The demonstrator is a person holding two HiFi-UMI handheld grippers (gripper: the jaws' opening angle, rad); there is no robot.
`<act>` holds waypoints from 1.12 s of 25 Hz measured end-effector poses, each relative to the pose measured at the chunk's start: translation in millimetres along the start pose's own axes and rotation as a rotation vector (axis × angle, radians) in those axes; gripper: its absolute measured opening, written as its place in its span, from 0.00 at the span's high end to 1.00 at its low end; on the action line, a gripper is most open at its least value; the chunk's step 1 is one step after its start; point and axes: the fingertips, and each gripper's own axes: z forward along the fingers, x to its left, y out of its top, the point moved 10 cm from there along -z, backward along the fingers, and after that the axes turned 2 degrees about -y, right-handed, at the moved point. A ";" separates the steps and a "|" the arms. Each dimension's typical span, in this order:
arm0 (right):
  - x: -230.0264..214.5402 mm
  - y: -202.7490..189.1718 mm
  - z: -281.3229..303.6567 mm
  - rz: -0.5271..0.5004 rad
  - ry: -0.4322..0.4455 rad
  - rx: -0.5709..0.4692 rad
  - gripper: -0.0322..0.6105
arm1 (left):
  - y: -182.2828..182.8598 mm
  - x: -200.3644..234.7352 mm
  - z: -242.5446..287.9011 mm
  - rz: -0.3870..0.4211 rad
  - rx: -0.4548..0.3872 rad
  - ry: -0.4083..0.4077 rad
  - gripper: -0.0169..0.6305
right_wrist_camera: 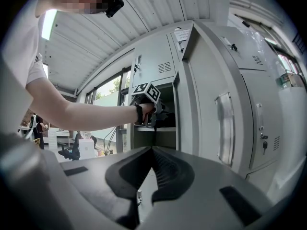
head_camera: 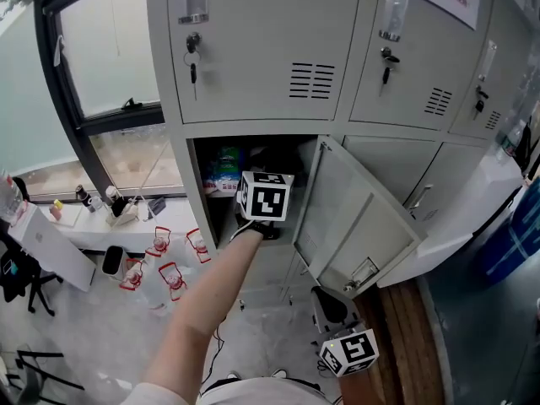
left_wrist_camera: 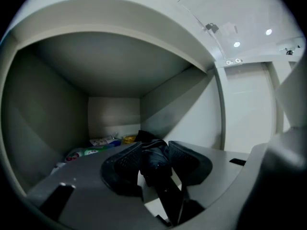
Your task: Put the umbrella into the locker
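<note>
The umbrella [left_wrist_camera: 156, 163], dark and folded, sits between my left gripper's [left_wrist_camera: 154, 153] two pads, which press on it from both sides; a strap hangs below. That gripper reaches into the open locker compartment [head_camera: 205, 184], its marker cube [head_camera: 265, 196] at the mouth. Snack packets [left_wrist_camera: 98, 146] lie at the compartment's back. The locker door [head_camera: 354, 218] stands swung open to the right. My right gripper [right_wrist_camera: 152, 152] is shut with nothing in it, held low and away from the locker [head_camera: 327, 304], looking at the left hand and cube [right_wrist_camera: 146, 94].
Closed lockers with keys [head_camera: 193, 57] fill the row above and to the right. Several red-labelled bottles [head_camera: 160, 264] stand on the floor at the left, below a window ledge. An office chair [head_camera: 21, 281] is at far left.
</note>
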 end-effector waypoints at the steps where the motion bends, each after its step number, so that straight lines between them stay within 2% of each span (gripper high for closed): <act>1: 0.0 -0.5 0.3 0.000 -0.005 -0.001 0.92 | 0.2 0.4 -3.6 0.006 -0.006 -0.002 0.68; 8: 15.1 -2.5 -2.6 -0.011 -0.029 -0.012 0.92 | 2.8 9.0 -25.3 0.021 -0.041 -0.018 0.69; 17: 41.1 -11.1 -22.8 -0.013 -0.087 0.010 0.92 | -11.4 6.5 -33.0 0.007 -0.022 -0.070 0.69; 28: 43.3 -11.9 -52.0 -0.014 -0.179 0.025 0.92 | -20.1 -3.3 -26.0 -0.015 -0.006 -0.100 0.69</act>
